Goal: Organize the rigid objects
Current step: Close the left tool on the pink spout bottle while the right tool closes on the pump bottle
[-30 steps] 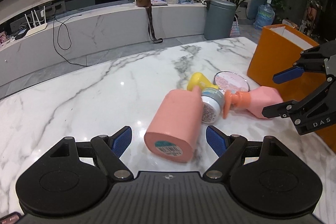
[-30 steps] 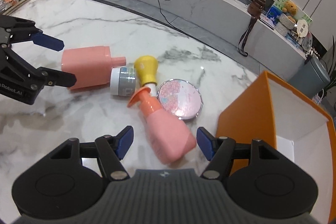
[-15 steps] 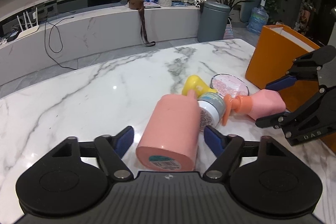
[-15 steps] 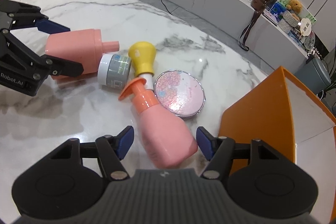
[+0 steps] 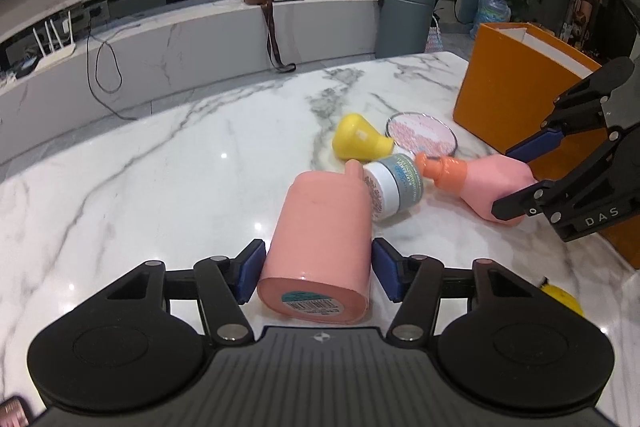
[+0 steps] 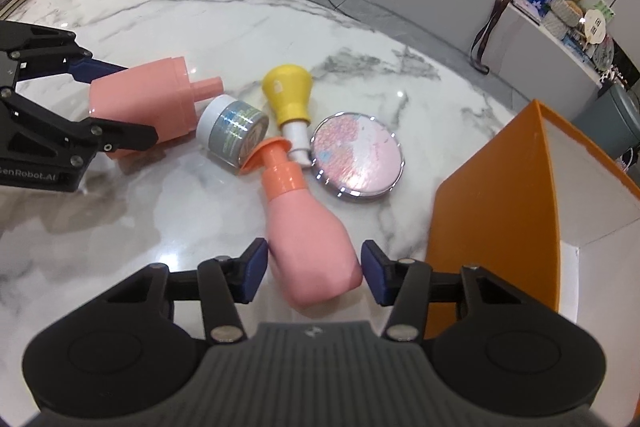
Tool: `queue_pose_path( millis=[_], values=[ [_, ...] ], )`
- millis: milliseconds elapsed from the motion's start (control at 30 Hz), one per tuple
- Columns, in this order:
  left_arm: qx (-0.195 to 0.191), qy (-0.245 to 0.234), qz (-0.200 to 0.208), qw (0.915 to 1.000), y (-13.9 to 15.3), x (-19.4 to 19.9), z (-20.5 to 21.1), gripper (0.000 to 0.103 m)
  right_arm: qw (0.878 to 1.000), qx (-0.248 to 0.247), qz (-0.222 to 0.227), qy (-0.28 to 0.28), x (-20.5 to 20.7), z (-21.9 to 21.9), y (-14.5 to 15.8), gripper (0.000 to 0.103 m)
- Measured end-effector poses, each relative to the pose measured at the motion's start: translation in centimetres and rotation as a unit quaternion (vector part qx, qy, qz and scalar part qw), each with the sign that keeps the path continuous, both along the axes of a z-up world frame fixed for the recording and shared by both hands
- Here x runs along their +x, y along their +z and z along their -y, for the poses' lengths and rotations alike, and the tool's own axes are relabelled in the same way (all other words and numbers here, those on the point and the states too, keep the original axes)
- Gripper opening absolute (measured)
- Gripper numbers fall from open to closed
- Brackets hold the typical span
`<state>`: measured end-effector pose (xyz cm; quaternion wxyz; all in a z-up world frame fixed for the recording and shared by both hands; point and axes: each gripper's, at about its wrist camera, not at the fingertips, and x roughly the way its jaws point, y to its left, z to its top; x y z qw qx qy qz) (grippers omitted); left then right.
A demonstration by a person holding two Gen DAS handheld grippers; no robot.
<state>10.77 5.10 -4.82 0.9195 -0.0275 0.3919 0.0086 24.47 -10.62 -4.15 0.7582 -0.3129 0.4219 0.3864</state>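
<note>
Straddling the big pink bottle (image 5: 320,239), the left gripper (image 5: 318,273) has its jaws apart, blue pads close to either side of the bottle's base end; contact can't be confirmed. That bottle lies on its side on the marble table (image 5: 160,179), barcode end toward the camera, spout pointing away and touching the small jar (image 5: 394,187). The right gripper (image 6: 314,267) is likewise spread around the bottom of the pump bottle (image 6: 306,231), pads right beside it, a slight gap showing on the right side; no firm clamp visible. The pump bottle lies on its side, its orange pump head (image 6: 268,155) against the jar's grey lid (image 6: 236,135). The jar is tipped on its side between the two pink bottles. A yellow bulb-shaped bottle (image 6: 290,99) lies just behind, its white neck running down beside the pump head and touching the edge of the round pink compact (image 6: 356,159), which lies flat. The orange box (image 6: 492,203), open with a white inside, stands near the compact, just right of the right gripper. Behind the table, a low marble counter (image 5: 200,39) and a grey bin (image 5: 404,19).
</note>
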Motion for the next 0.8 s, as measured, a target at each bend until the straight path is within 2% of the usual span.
queue_pose_path(
  millis=[167, 267, 400, 567, 733, 800],
  values=[
    [-0.034, 0.023, -0.017, 0.999, 0.2, -1.4, -0.6, 0.067, 1.0, -0.009, -0.004, 0.018, -0.7, 0.0, 0.0, 0.051],
    [-0.02, 0.022, -0.011, 0.9995, 0.2, -1.5, -0.3, 0.067, 1.0, -0.002, -0.009, 0.024, -0.3, -0.1, -0.2, 0.05],
    [-0.013, 0.018, 0.0, 0.9998, -0.1, -1.1, 0.4, 0.07, 0.999, 0.003, 0.001, 0.038, 0.0, -0.4, -0.6, 0.055],
    [-0.003, 0.009, 0.004, 0.9999, -0.6, -0.7, 0.8, 0.076, 0.999, -0.006, -0.008, 0.04, 0.2, -0.5, -1.3, 0.055],
    [-0.002, 0.005, 0.015, 0.9999, -0.9, -0.4, 1.1, 0.076, 0.999, 0.003, -0.025, 0.036, 0.5, -0.5, -1.8, 0.055],
    [-0.002, 0.005, 0.019, 0.9998, -1.0, -0.3, 1.1, 0.076, 0.999, 0.001, -0.028, 0.031, 0.6, -0.5, -1.8, 0.049]
  ],
)
